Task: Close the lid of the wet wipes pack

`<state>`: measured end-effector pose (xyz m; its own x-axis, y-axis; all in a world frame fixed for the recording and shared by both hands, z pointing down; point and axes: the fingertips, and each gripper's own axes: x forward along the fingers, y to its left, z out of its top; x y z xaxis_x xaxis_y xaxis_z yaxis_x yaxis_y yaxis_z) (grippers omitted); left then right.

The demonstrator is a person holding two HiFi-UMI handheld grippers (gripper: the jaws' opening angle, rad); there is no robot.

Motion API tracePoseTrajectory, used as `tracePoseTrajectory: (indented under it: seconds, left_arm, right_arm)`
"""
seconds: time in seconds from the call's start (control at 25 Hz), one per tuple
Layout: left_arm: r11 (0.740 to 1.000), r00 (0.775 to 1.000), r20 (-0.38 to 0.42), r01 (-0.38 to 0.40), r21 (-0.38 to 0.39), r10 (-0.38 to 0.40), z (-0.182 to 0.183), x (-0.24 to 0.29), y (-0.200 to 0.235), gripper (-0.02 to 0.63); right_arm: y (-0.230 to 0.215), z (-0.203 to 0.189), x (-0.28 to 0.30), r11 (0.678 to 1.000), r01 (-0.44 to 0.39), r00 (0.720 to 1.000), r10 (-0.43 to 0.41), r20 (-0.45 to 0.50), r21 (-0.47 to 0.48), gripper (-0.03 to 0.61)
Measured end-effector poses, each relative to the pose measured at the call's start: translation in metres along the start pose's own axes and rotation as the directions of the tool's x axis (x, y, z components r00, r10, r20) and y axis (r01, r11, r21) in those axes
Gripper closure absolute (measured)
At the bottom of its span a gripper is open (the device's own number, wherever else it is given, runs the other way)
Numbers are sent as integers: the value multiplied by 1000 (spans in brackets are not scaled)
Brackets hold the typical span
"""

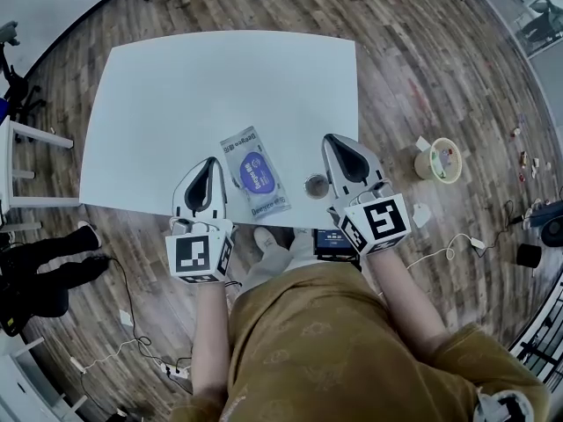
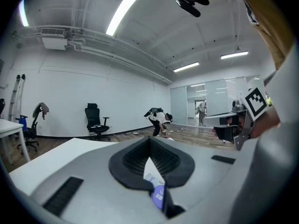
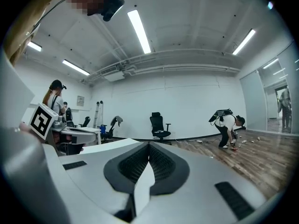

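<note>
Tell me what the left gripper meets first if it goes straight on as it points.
Nothing close, I think: the left gripper points level across the white table, towards a black office chair far off. The white and blue wet wipes pack lies right of its fingers, below its line, not ahead.

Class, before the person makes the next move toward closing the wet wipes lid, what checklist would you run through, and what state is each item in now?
1. Wet wipes pack lies flat on the table, between the two grippers: ok.
2. Blue oval lid open or shut: cannot tell from the head view.
3. Left gripper free to press: ok, jaws together on nothing.
4. Right gripper free to press: ok, jaws together on nothing.
5. Small round object stands apart from the pack, on its right: ok.
6. Pack fully supported at the table's near edge: cannot tell.
</note>
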<state>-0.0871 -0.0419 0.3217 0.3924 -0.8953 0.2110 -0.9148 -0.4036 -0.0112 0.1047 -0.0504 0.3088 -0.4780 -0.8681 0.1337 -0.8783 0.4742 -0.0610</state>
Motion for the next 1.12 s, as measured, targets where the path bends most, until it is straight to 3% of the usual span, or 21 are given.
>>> tracePoseTrajectory:
  seconds: [0.28,1.12]
  left_arm:
    - [1000,1000,23,-6,8,5,14,-4,3,617]
    - [1000,1000,7,-15,-8,15,3,-6,4,617]
  right_arm:
    - [0,5,-3,1000,19,1000,-19,-5,-14,572]
    - [-7,-7,-6,999,29,999,-28,-45,19,572]
